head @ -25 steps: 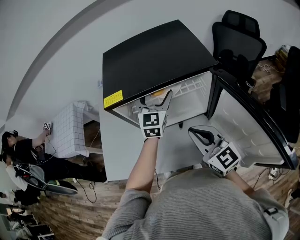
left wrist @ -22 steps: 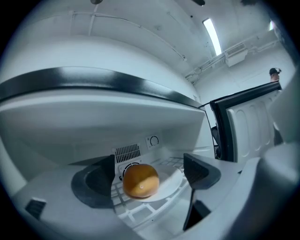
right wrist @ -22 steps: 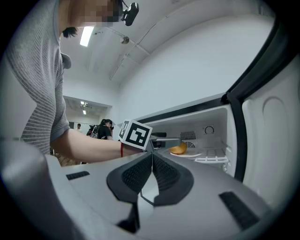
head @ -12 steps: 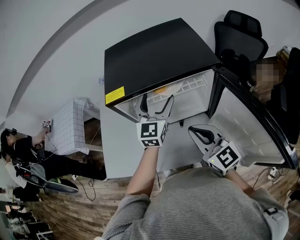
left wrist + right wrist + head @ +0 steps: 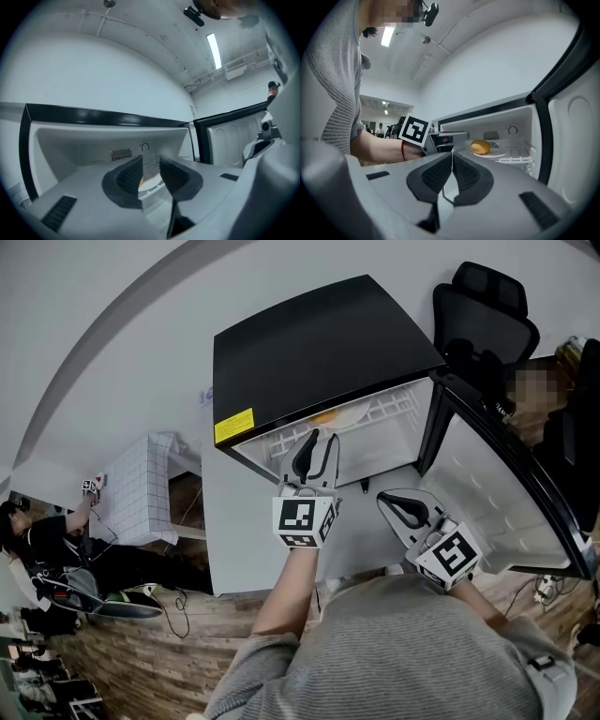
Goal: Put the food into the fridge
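Left gripper point(image 5: 151, 161) held level at the mouth of the fridge point(image 5: 319, 348): jaws just drawn closer, down to a narrow gap, gripping nothing. Through that gap, only a faint orange glow and a bit of white rim, too little to name from the left gripper view alone. Right gripper point(image 5: 452, 157) lower and nearer the body, jaws pressed together, empty.

Shown plainly only by the right gripper view: food point(image 5: 480, 146), a rounded yellow-orange piece, lying on a white plate point(image 5: 496, 155) on the wire shelf point(image 5: 520, 157) inside the fridge, beyond the left gripper's tips and not held. In the head view, mostly tucked under the black fridge top, with just an orange sliver and a plate edge showing above the shelf. Kind of food not to be made out.

Door point(image 5: 497, 484) swung wide at the right, white inner lining exposed. Lower part of the cabinet cut off by the person's arm and grey-clad torso.

Seen from the head view alone: black office chair point(image 5: 483, 315) behind the door, a white gridded object point(image 5: 141, 498) left of the fridge, another person point(image 5: 37, 545) at the far left edge, partly cut off, and wood-plank floor point(image 5: 141, 662).
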Tool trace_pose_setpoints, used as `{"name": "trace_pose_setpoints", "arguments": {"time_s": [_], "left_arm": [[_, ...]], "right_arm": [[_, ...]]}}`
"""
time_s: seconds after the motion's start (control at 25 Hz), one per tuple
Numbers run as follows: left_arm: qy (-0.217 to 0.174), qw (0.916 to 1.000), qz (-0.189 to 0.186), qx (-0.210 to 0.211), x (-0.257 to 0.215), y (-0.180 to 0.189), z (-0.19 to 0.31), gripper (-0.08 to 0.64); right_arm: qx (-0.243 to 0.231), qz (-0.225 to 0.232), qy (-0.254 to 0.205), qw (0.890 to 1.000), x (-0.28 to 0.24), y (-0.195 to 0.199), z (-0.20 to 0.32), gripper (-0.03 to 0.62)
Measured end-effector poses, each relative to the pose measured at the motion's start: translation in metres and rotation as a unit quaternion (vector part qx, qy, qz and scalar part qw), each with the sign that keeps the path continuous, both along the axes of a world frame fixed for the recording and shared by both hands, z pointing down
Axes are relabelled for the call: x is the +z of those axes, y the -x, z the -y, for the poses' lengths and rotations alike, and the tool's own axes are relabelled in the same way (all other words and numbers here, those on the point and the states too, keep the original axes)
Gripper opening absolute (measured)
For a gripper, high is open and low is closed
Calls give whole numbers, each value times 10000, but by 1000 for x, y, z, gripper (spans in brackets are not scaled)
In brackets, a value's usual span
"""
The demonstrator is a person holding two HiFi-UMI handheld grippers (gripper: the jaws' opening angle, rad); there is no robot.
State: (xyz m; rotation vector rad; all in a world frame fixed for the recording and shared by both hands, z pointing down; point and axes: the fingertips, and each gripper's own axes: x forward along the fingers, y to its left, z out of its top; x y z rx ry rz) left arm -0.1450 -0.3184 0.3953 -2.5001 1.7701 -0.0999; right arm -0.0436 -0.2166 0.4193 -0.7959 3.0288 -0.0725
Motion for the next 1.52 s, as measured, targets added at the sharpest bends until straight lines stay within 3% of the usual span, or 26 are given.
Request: {"name": "trace_pose_setpoints", "arguments": {"time_s": [0.12, 0.24, 1.0, 1.52], "left_arm": [[112, 9991, -280, 297, 2, -6, -5, 11], [140, 9975, -456, 521, 4, -12, -11, 11], [6, 9929, -522, 1070, 8, -39, -72, 11], [512, 9864, -1024, 1183, 55, -58, -131, 11]], "right_arm": [[-34, 1, -10, 10000, 0, 1, -1, 14], [-35, 28, -27, 10000, -2, 1, -1, 14], [-59, -23, -83, 9999, -1, 2, -5, 14], [-77, -38, -165, 9998, -2, 2, -7, 14]]}}
